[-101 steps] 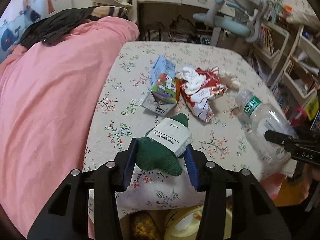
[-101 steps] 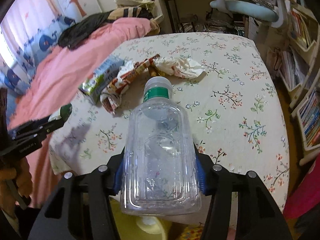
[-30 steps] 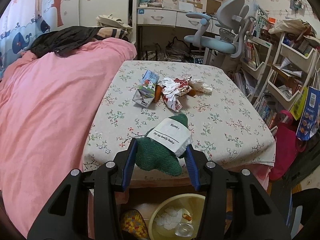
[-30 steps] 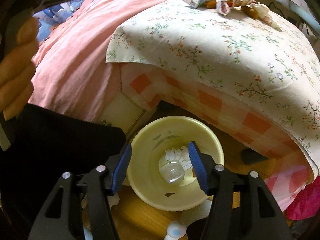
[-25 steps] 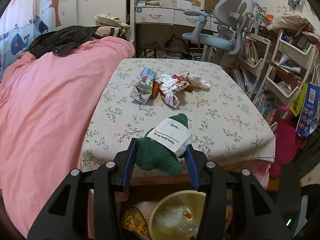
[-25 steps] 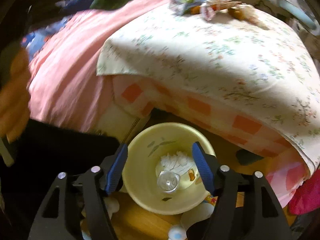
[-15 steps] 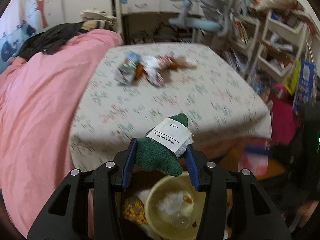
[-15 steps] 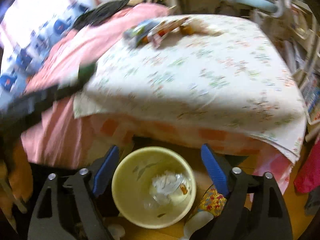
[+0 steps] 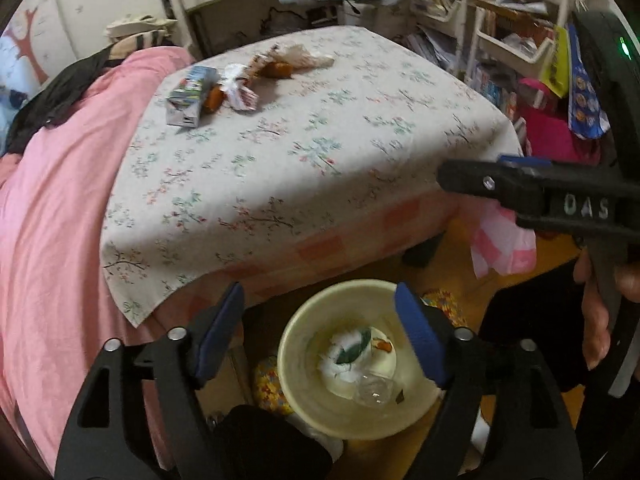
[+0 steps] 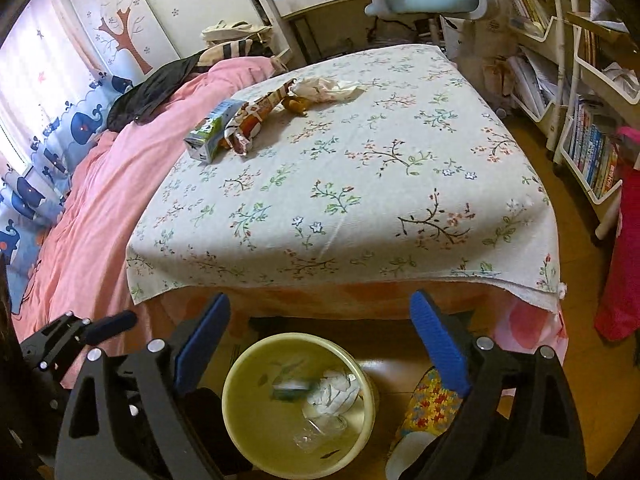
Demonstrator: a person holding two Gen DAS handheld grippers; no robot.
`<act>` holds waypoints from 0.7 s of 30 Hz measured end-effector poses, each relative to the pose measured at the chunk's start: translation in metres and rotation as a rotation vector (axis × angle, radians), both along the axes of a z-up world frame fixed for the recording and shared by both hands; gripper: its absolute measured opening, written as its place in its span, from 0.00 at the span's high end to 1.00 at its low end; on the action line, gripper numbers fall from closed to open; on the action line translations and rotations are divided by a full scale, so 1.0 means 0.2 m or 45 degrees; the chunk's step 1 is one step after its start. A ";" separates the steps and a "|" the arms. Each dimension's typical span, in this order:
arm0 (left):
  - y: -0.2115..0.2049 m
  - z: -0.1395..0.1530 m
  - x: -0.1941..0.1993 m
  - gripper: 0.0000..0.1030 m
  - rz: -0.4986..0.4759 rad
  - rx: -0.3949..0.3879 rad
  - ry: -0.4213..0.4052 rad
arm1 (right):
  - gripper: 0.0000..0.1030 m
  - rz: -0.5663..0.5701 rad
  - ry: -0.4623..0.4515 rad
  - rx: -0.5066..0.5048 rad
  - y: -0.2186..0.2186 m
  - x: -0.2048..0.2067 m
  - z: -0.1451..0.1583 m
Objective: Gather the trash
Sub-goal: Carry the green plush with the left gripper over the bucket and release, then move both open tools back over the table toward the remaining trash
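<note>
My left gripper [image 9: 320, 320] is open and empty, right above the cream waste bin [image 9: 296, 408] on the floor. In the bin lie the green cloth piece with its white label [image 9: 352, 350], white tissue and the clear plastic bottle [image 9: 374, 390]. My right gripper [image 10: 318, 328] is open and empty, above the same bin [image 10: 240, 432]; it also shows in the left wrist view [image 9: 472, 178]. On the flowered table [image 10: 360, 184] lie a drink carton [image 10: 208, 132], a red-and-white wrapper [image 10: 256, 116], an orange-brown scrap [image 10: 296, 106] and crumpled white paper [image 10: 328, 86].
A pink duvet [image 10: 100, 192] lies along the table's left side. Bookshelves [image 10: 592, 120] and a pink bag [image 10: 624, 248] stand to the right. A blue desk chair [image 10: 424, 0] and a desk are behind the table. A patterned slipper [image 10: 428, 408] lies beside the bin.
My left gripper has opened and the green cloth piece has dropped into the bin. The right gripper has lifted and now looks over the table.
</note>
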State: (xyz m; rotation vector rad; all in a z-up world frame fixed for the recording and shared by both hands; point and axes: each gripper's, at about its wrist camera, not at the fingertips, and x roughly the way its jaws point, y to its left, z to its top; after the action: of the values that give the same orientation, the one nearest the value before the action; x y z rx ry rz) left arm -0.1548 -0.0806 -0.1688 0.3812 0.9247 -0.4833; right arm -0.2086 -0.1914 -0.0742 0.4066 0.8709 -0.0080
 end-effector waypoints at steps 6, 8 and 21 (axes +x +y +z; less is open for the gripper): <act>0.07 0.06 0.06 0.20 0.135 -0.028 -0.099 | 0.13 0.003 0.000 -0.013 0.01 0.00 -0.01; 0.10 0.08 0.07 0.19 0.169 -0.041 -0.129 | 0.13 0.009 0.001 -0.023 0.02 0.00 -0.01; 0.19 0.13 0.13 0.16 0.332 -0.117 -0.170 | 0.13 0.042 0.007 -0.071 0.06 0.01 -0.01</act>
State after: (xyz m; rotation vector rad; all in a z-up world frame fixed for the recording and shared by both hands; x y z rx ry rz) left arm -0.1284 -0.0422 -0.1428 0.2031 0.8057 -0.2568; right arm -0.2056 -0.1793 -0.0768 0.3403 0.8812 -0.0027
